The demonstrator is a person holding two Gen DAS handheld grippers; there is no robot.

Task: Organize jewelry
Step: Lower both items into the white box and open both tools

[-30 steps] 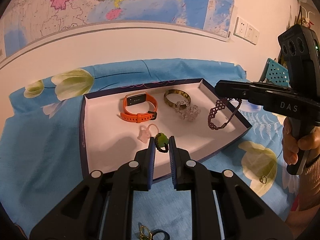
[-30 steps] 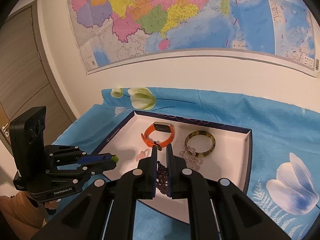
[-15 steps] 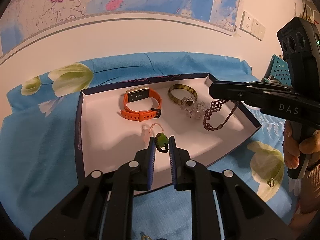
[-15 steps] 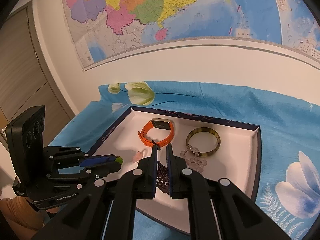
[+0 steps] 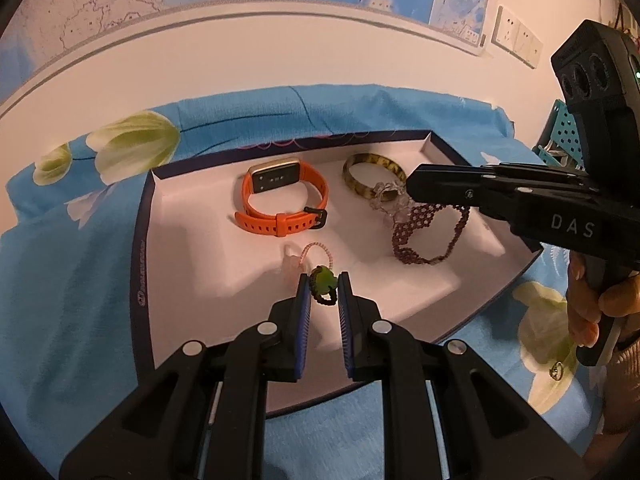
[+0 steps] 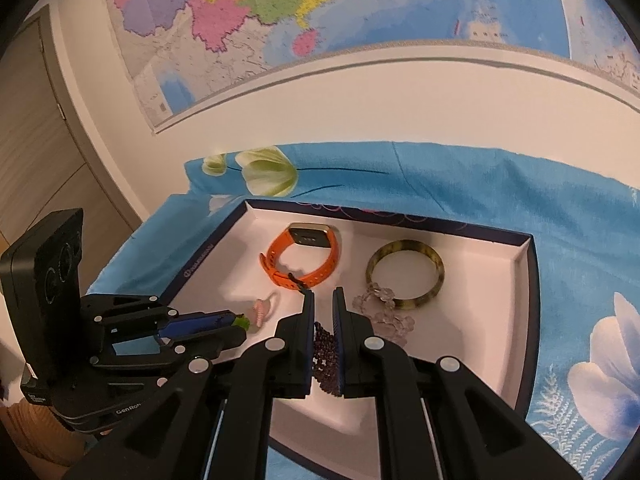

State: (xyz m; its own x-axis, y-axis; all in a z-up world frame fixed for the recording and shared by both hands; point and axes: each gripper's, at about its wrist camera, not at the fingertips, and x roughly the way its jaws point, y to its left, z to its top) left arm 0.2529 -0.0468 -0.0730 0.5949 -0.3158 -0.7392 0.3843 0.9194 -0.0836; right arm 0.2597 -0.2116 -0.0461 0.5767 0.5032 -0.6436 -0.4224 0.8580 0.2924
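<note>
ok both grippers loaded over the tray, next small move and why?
Probably lower both a bit more, then open. The left gripper pinches the green-charm ring just above the tray floor beside the pink bead ring; the right gripper holds the purple beaded bracelet, which hangs down with its lower loop at or near the floor.

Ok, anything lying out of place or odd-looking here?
Yes: a small ring lies on the blue floral cloth, outside the tray that holds the other jewelry. Inside, the clear bead bracelet overlaps the tortoiseshell bangle. Nothing looks damaged or spilled.
</note>
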